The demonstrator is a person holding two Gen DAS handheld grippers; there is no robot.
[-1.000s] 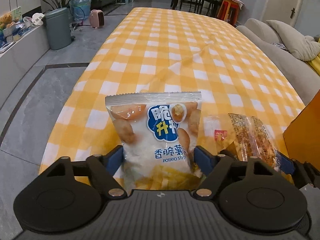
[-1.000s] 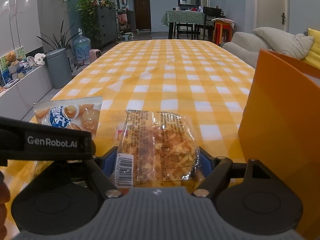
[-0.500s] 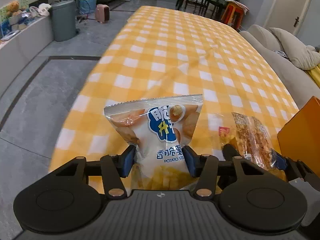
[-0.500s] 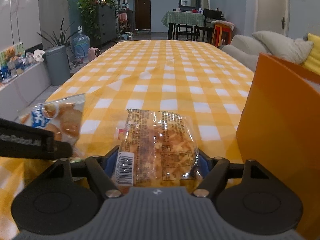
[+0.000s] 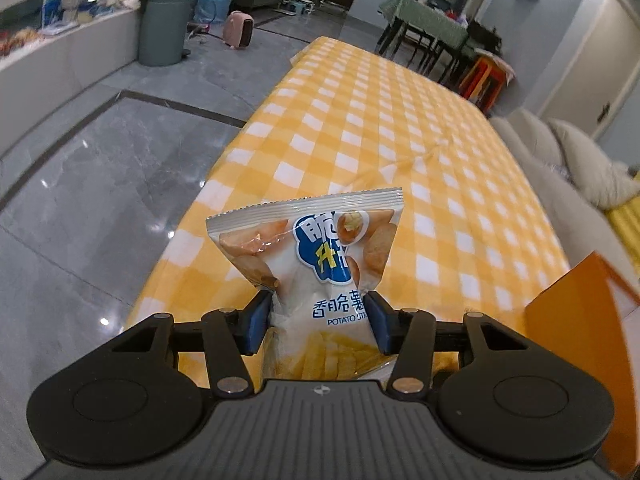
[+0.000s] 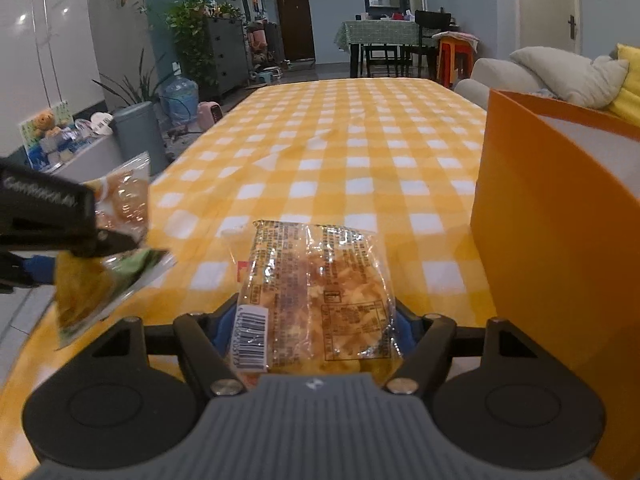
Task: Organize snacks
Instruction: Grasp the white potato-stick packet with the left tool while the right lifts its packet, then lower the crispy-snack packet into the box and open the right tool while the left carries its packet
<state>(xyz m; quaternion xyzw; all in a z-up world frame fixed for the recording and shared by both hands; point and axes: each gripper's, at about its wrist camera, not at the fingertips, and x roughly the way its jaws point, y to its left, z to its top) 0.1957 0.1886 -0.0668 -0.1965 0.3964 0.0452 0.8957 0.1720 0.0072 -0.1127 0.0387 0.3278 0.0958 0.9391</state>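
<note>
In the left wrist view, the left gripper (image 5: pixel 318 322) has its blue pads pressed into the waist of a potato stick bag (image 5: pixel 320 264), pinching the pack inward so it narrows between them. The bag is lifted clear of the yellow-and-white checked tablecloth (image 5: pixel 400 128) and stands with its long axis running away from the camera, the crimped silver seal at the far end, its printed front facing up toward the lens. The lower end with the pictured fries sits back between the fingers, close to the gripper body. At the right edge is a corner of the orange box (image 5: pixel 580 320), open at the top. Grey tiled floor (image 5: pixel 100 200) lies to the left of the table.

In the right wrist view, the right gripper (image 6: pixel 316 320) has its pads against both long sides of a clear-wrapped pastry pack (image 6: pixel 316 292) — clamped on it, though less tightly squeezed than the other bag. The pack's long axis points straight ahead down the table, barcode at the near left corner, printed back face up, far end sticking out level above the cloth. The orange box (image 6: pixel 560 240) stands just to the right, near but apart. At the left edge the left gripper (image 6: pixel 44 268) appears blurred, carrying the potato stick bag (image 6: pixel 104 276) tilted above the table's corner.
</note>
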